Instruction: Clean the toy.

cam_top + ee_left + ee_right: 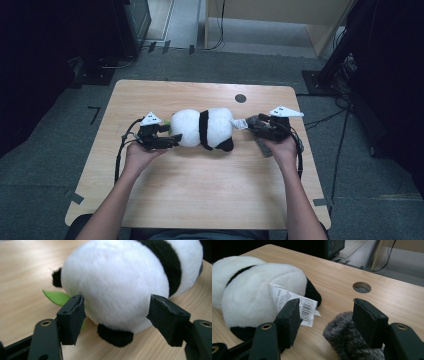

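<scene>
Left tongs (pixel 116 315) gape around the panda (pixel 117 282); right tongs (pixel 332 317) open beside its tag (pixel 287 300).

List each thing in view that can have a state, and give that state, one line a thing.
Plush panda: lying on its side on the table, between both tongs.
Sewn-in label: sticking out of the panda, free.
Green leaf: poking out under the panda.
Grey furry piece: lying by the right tongs' jaw; grip unclear.
Left tongs: open, jaws either side of the panda.
Right tongs: open, at the label.
</scene>
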The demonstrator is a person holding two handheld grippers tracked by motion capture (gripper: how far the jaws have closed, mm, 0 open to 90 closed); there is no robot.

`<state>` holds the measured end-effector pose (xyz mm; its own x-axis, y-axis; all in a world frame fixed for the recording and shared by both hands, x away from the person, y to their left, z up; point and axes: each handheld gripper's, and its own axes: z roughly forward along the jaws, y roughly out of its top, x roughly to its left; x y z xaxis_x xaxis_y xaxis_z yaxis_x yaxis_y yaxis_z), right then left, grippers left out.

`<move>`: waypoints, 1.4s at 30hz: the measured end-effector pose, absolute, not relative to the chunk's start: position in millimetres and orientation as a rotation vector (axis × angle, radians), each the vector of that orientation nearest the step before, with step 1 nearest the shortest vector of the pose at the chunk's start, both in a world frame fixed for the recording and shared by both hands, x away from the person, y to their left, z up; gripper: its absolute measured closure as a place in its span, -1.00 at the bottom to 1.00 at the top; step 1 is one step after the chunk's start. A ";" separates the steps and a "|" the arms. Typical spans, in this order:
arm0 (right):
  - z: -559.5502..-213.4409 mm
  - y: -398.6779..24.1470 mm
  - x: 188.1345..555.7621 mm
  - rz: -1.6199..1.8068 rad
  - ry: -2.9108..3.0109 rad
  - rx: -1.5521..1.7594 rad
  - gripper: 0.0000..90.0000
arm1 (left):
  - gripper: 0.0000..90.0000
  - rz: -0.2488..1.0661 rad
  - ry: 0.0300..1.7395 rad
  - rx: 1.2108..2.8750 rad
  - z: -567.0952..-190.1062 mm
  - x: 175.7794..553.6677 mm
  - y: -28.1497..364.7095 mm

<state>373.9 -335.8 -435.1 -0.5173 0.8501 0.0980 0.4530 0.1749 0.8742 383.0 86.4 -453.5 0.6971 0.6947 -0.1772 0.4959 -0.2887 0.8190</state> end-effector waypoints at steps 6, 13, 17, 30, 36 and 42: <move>-446.6 -347.5 378.3 1.211 2.066 1.260 -0.20 | -0.44 0.212 0.927 1.947 -444.7 397.0 80.1; -462.7 -368.4 387.6 1.212 2.052 1.343 -0.23 | -0.56 0.192 0.958 1.962 -452.3 410.8 78.3; -474.8 -372.4 392.6 1.208 2.089 1.386 -0.22 | -0.72 0.174 0.976 1.961 -458.6 413.5 78.0; -489.2 -374.6 391.5 1.139 2.121 1.350 -0.13 | -0.95 0.155 0.974 1.972 -471.9 416.7 78.1; -495.9 -372.0 394.9 1.132 2.160 1.357 -0.04 | -0.65 0.136 0.928 1.947 -473.0 414.1 79.7; -505.7 -369.4 400.0 1.078 2.225 1.366 0.18 | -0.48 0.113 0.935 1.933 -474.3 411.4 82.4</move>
